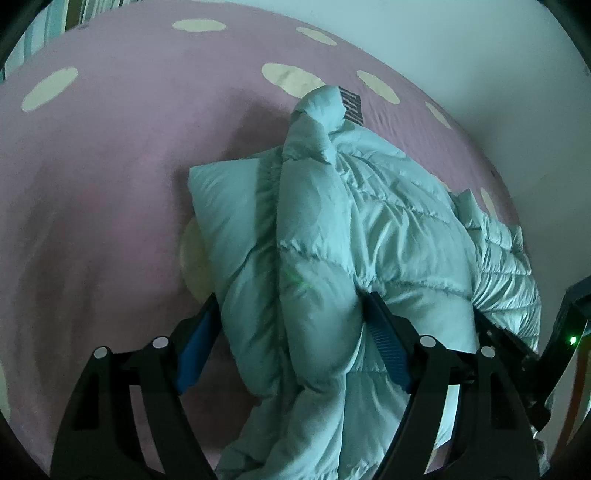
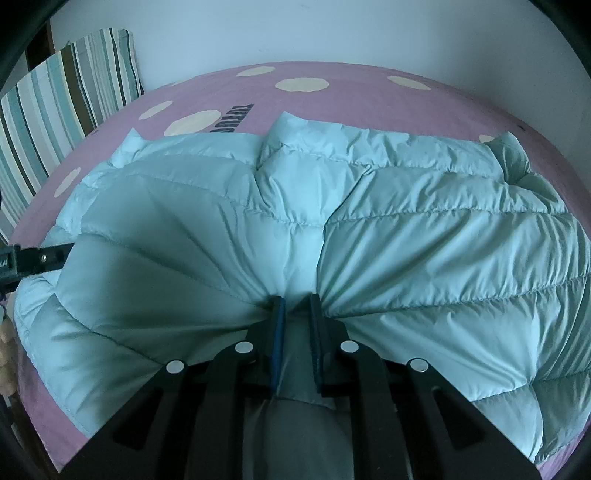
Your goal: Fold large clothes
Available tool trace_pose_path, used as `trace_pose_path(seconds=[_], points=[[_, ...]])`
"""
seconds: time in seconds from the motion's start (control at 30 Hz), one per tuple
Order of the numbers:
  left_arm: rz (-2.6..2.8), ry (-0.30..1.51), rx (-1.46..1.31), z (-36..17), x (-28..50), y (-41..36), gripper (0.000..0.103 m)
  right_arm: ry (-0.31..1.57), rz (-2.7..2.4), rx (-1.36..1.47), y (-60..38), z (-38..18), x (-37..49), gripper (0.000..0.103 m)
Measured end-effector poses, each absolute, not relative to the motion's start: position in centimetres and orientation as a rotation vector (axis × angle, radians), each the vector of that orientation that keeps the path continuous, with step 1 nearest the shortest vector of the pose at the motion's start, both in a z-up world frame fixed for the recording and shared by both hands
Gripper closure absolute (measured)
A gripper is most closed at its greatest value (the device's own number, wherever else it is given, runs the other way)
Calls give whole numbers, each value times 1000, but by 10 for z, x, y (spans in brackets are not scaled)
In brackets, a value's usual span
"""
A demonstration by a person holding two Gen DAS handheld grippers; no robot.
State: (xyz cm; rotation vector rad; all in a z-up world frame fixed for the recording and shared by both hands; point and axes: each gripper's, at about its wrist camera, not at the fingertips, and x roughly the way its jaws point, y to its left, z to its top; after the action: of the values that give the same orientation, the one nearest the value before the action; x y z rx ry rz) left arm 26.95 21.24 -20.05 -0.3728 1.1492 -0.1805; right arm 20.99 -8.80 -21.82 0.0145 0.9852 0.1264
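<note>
Partial upside-down lettering on bedsheet [image 2: 236,122]

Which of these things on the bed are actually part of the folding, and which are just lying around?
Part of the job:
- pale blue quilted puffer jacket
- right gripper, clamped on the jacket's fabric
- left gripper, jaws wide around a bunched fold

Just there:
- pink bedsheet with cream dots
- striped pillow
- white wall

- The place was a bedroom in a home.
- A bed took up nearly the whole view, covered by a pink sheet [image 2: 332,74] with cream dots (some dark lettering was printed on it too, unreadable).
- A striped pillow [image 2: 66,107] stood propped against a plain pale wall [image 2: 258,33] at the bed's edge.
- A pale blue puffer jacket [image 2: 406,229] lay on the sheet.
</note>
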Motion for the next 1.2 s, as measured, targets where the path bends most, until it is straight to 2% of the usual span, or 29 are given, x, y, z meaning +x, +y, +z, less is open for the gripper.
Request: trace_pose_path(seconds=[0.1, 0.23, 0.47, 0.63, 0.73, 1.2], points=[[-188, 1157, -376, -206, 271, 211, 27, 985, 127, 14, -88, -218, 210, 91], [-191, 1158, -350, -208, 274, 204, 42, 985, 126, 16, -88, -218, 210, 91], [-184, 1163, -337, -209, 277, 198, 56, 985, 127, 16, -88, -218, 210, 91], [-205, 1161, -356, -207, 277, 193, 83, 986, 128, 14, -89, -218, 210, 91], [-190, 1147, -314, -197, 276, 184, 90, 986, 128, 13, -88, -218, 209, 91], [-265, 964, -244, -94, 256, 123, 93, 994, 123, 1, -88, -219, 215, 91]])
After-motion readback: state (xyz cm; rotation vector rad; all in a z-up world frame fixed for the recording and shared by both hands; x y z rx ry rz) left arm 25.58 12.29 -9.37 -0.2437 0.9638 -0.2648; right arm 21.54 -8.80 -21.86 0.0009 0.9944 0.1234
